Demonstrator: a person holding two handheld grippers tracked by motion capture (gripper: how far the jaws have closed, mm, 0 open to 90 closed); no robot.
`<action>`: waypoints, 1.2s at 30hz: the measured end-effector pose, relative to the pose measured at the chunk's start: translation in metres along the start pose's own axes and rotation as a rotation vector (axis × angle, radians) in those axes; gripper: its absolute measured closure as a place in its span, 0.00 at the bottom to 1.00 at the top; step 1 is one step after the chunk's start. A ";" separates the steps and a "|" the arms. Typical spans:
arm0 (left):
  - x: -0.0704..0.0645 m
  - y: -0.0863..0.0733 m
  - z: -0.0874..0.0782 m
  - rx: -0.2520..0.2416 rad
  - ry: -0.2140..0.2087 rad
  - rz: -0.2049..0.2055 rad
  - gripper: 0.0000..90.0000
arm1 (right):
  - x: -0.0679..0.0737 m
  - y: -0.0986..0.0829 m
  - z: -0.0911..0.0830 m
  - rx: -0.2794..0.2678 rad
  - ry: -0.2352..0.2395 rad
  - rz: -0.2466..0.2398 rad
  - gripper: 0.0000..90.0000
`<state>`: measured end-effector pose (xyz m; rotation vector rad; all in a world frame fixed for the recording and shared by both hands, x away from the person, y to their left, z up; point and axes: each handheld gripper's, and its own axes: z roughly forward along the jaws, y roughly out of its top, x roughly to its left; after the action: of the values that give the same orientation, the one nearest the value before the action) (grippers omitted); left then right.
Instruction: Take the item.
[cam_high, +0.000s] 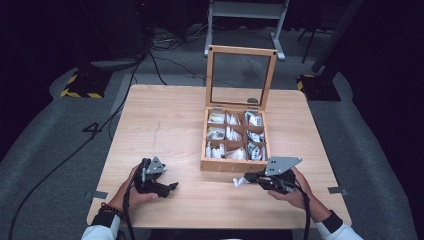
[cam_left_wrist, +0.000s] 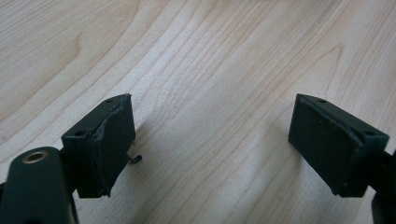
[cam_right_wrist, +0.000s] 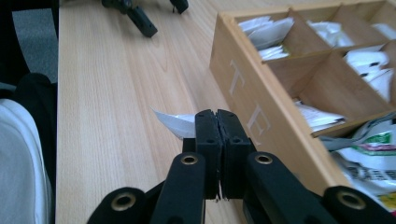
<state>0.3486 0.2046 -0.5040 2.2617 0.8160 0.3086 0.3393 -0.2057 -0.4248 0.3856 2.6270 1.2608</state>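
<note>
Two grippers over pale wood worktop (cam_high: 165, 125): right gripper (cam_right_wrist: 216, 122) fingers pinch a white packet (cam_right_wrist: 175, 122); left gripper (cam_left_wrist: 212, 140) fingers spread, bare grain between.

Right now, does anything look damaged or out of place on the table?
Yes. The pad on one jaw of the left gripper looks torn and peeling along its edge. One white packet is outside the box, pinched in the right gripper.
</note>
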 end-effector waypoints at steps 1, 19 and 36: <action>0.000 0.000 0.000 0.000 0.000 0.000 0.17 | 0.000 -0.001 0.003 0.009 0.003 -0.004 0.98; 0.000 0.000 0.000 0.000 0.001 0.001 0.17 | 0.008 -0.019 0.035 0.093 0.039 -0.023 0.97; 0.000 0.000 0.000 -0.001 0.001 0.000 0.17 | 0.021 -0.035 0.037 0.123 0.049 -0.034 0.92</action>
<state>0.3486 0.2046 -0.5040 2.2615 0.8157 0.3099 0.3248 -0.1934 -0.4767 0.3315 2.7491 1.1155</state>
